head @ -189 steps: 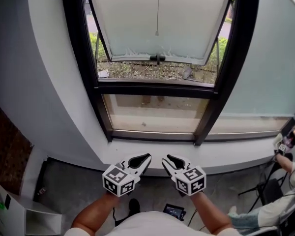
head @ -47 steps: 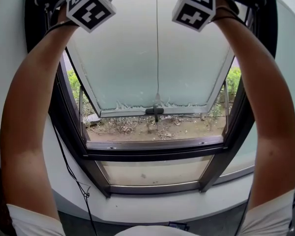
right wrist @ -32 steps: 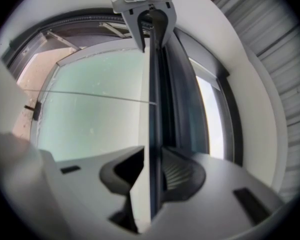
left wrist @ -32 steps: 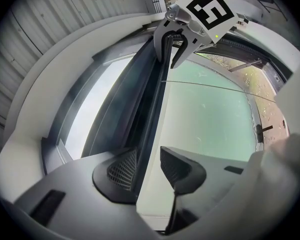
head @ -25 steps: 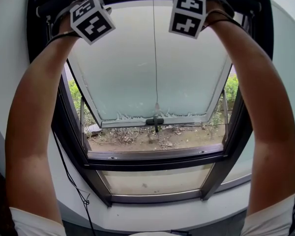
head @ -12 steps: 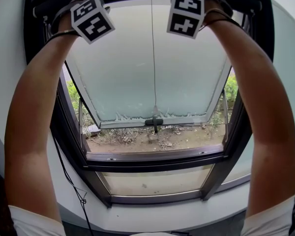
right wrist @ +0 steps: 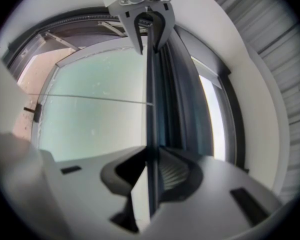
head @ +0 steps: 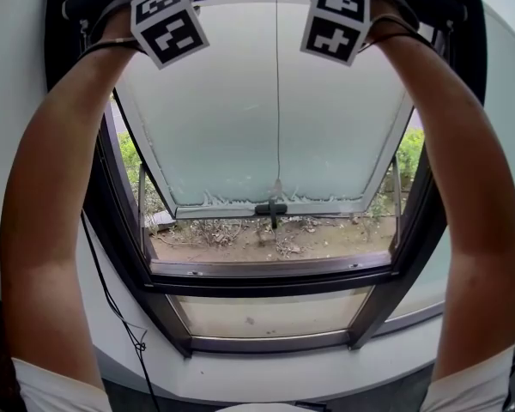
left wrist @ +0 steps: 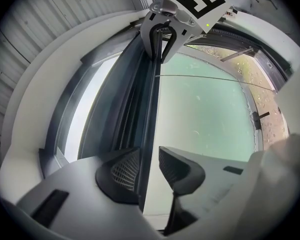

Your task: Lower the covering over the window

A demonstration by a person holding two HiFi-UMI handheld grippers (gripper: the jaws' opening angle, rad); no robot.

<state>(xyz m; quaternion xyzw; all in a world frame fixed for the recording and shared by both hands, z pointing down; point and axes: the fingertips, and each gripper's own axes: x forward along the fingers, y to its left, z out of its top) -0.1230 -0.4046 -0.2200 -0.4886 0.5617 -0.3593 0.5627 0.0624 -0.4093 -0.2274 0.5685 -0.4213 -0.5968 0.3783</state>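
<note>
Both arms are raised to the top of the black window frame (head: 266, 273). The blind is rolled up there; its dark bottom bar (left wrist: 151, 109) runs between both grippers. My left gripper (left wrist: 147, 171) straddles the bar; its jaws have just been closing, and one pad (left wrist: 177, 168) still stands clear of it, so it is open. My right gripper (right wrist: 150, 176) has also just been closing and its pads pinch the bar (right wrist: 150, 99). In the head view only the marker cubes (head: 169, 22) (head: 335, 22) show; the fingertips are hidden. A thin pull cord (head: 277, 101) hangs down the middle.
The frosted sash (head: 266, 127) is tilted outward, with its handle (head: 270, 209) at the lower edge and bare ground and plants beyond. A fixed pane (head: 266, 316) sits below. A black cable (head: 112, 299) hangs along the grey wall at the left.
The grippers, low by the sill in the earliest frame, are now up at the window's top. Over the last second the left marker cube has rolled a little; both hands stay put.
</note>
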